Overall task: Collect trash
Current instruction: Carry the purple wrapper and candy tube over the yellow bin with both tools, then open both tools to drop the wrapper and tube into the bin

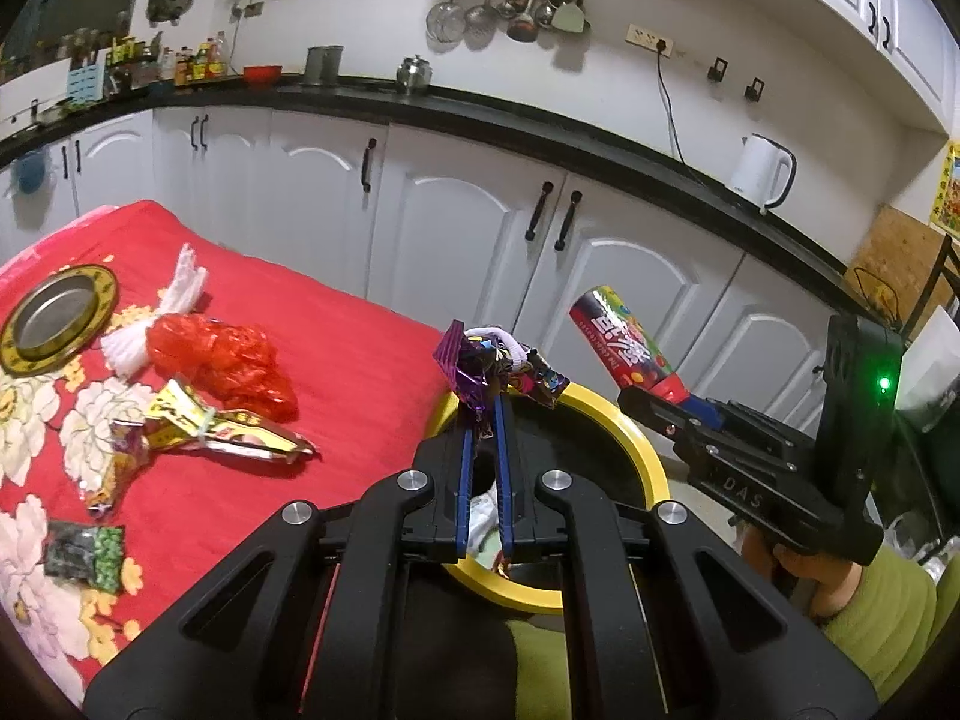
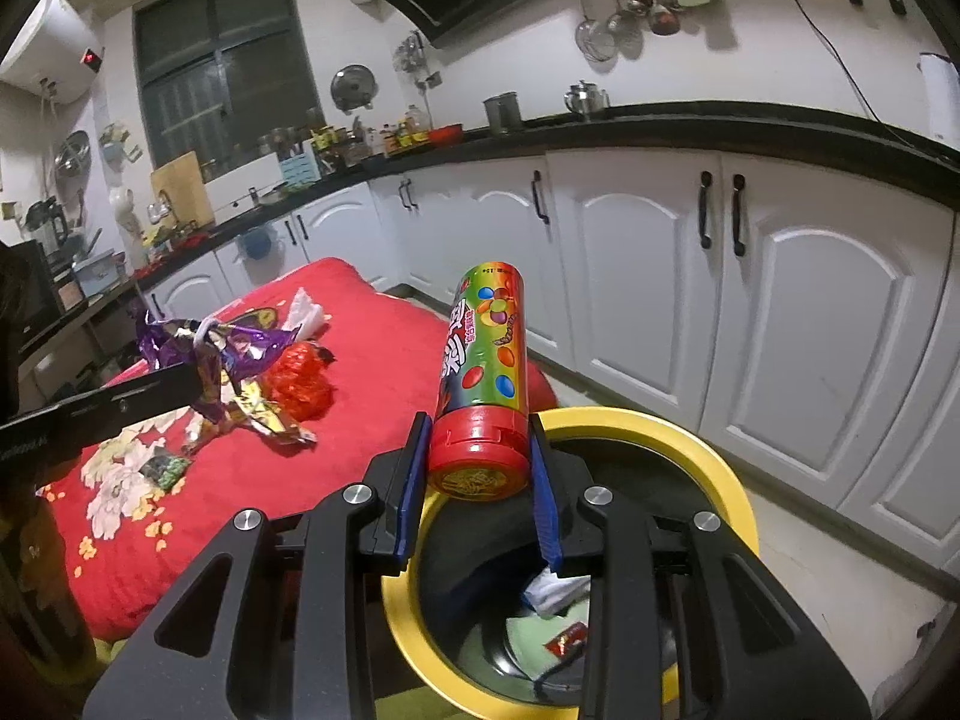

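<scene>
My left gripper is shut on a crumpled purple foil wrapper and holds it over the near rim of the yellow-rimmed black bin. My right gripper is shut on a candy tube with a red cap, held tilted above the bin. The tube and the right gripper also show in the left wrist view. The purple wrapper and the left gripper's fingers show in the right wrist view. Trash lies inside the bin.
On the table's red flowered cloth lie a red plastic bag, white paper, a yellow foil wrapper, a green-black packet and a gold-rimmed metal dish. White cabinets stand behind.
</scene>
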Demonstrator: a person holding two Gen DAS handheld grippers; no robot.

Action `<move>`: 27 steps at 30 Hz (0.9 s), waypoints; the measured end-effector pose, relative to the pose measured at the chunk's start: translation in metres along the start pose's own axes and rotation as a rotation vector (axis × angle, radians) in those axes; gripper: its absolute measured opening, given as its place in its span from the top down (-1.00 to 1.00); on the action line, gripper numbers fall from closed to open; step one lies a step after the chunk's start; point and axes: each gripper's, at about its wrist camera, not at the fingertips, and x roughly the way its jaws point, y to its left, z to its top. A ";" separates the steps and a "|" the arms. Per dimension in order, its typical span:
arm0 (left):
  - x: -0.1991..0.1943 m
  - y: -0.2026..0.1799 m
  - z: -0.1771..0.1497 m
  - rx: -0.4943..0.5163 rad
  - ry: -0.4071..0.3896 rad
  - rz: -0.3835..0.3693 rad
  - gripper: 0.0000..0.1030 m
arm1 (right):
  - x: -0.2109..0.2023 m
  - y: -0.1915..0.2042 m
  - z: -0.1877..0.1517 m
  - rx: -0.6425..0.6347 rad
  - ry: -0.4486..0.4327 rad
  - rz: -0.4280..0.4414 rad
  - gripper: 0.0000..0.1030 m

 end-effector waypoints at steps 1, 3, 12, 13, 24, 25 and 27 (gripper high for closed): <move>0.002 0.000 -0.001 0.002 0.005 -0.003 0.94 | 0.000 -0.004 -0.001 0.006 0.003 -0.006 0.43; 0.008 -0.004 -0.003 0.009 0.018 -0.010 0.94 | 0.000 -0.010 -0.003 0.015 0.010 -0.014 0.43; 0.039 -0.024 -0.012 0.049 0.082 -0.035 0.94 | 0.005 -0.034 -0.012 0.055 0.050 -0.047 0.43; 0.042 -0.025 -0.013 0.051 0.089 -0.037 0.94 | 0.006 -0.036 -0.014 0.060 0.057 -0.051 0.43; 0.079 -0.029 -0.020 0.025 0.168 -0.054 0.93 | 0.017 -0.060 -0.028 0.141 0.124 -0.047 0.41; 0.081 -0.028 -0.020 0.018 0.171 -0.052 0.82 | 0.018 -0.063 -0.029 0.150 0.127 -0.050 0.34; 0.083 -0.025 -0.021 0.006 0.173 -0.043 0.32 | 0.019 -0.067 -0.031 0.165 0.127 -0.056 0.22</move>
